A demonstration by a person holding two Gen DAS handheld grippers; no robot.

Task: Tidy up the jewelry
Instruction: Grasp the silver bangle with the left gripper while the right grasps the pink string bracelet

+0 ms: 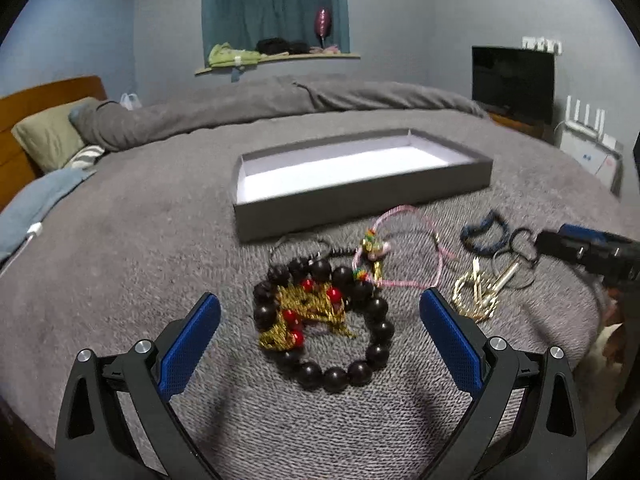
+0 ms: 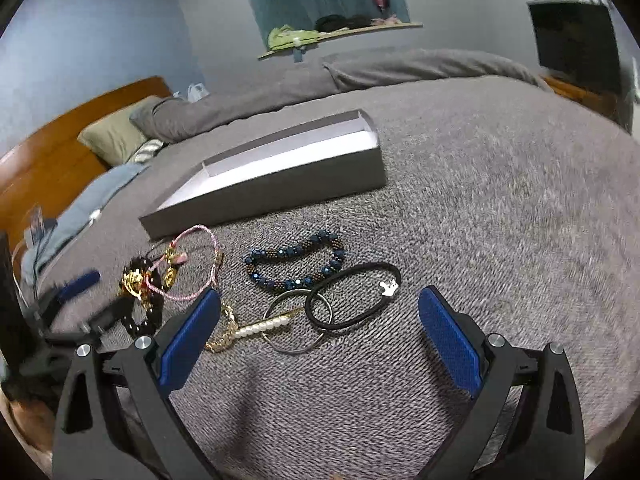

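Jewelry lies on a grey bed cover in front of an open grey box (image 1: 360,200) with a white inside; the box also shows in the right wrist view (image 2: 280,188). My left gripper (image 1: 320,332) is open and empty, its fingers either side of a dark wooden bead bracelet (image 1: 380,352) with a gold and red ornament (image 1: 308,312) inside it. A pink cord bracelet (image 1: 404,248) lies beyond. My right gripper (image 2: 320,336) is open and empty over a black hair tie (image 2: 356,296), a metal ring (image 2: 296,320), a pearl pin (image 2: 262,326) and a blue bead bracelet (image 2: 296,260).
A gold hair clip (image 1: 476,292) lies right of the left gripper. The right gripper's tip (image 1: 588,244) shows at the left view's right edge. Pillows (image 1: 52,136), a folded grey duvet (image 1: 280,100) and a wooden headboard (image 2: 48,152) lie at the back. A dark monitor (image 1: 512,80) stands right.
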